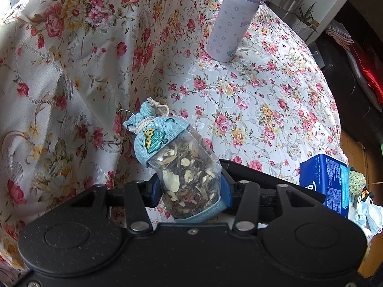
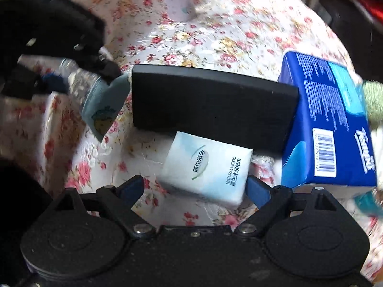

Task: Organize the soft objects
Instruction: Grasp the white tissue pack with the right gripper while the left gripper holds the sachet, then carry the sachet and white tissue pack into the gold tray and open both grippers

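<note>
Left gripper, seen from its own wrist camera: both blue pads are pressed against the sides of a sachet, which projects from the closed jaws toward 11 o'clock, and the gripper pitches steeply downward. Right gripper, seen from its own wrist camera: the jaws stand wide, the blue fingertips at 3 and 9 o'clock of a white tissue pack between them, whether they touch it is unclear. In the right wrist view the left gripper appears at 10 o'clock, blurred.
</note>
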A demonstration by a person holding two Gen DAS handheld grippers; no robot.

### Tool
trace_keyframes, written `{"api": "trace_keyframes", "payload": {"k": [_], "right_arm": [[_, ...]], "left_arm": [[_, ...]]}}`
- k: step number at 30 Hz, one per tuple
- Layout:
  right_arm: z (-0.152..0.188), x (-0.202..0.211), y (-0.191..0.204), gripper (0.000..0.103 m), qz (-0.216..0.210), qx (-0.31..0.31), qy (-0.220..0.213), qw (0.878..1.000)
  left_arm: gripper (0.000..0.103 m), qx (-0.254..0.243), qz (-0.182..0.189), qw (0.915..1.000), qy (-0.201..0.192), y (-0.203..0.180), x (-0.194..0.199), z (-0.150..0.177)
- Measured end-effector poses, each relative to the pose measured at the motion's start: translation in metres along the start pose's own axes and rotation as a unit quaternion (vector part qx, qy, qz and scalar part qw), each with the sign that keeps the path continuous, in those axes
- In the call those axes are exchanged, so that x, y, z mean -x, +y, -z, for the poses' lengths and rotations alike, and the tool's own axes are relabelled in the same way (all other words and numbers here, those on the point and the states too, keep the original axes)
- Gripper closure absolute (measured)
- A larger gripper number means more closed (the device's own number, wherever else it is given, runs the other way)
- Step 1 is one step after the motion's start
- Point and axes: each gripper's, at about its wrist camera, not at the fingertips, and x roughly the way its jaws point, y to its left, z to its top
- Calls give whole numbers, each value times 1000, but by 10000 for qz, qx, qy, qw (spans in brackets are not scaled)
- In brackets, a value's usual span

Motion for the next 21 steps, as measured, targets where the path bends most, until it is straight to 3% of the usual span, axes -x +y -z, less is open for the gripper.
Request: {"api": "trace_keyframes", "payload": {"k": [4,9,14,21], "right_arm": [[-2,-9,3,26,225,-18,187,9996],[4,5,6,27,19,186,41,9998],[12,44,7,27,-278,381,-404,9981],[16,99,-30,27,-367,251,-1057,9934]], "left_arm": [[56,16,3,10000,1,0,0,0],[56,61,21,10000,-32,2,0,0],[56,168,73,9997,-141,5,5,1],[56,131,89,9990,-409,3,16,4]]}}
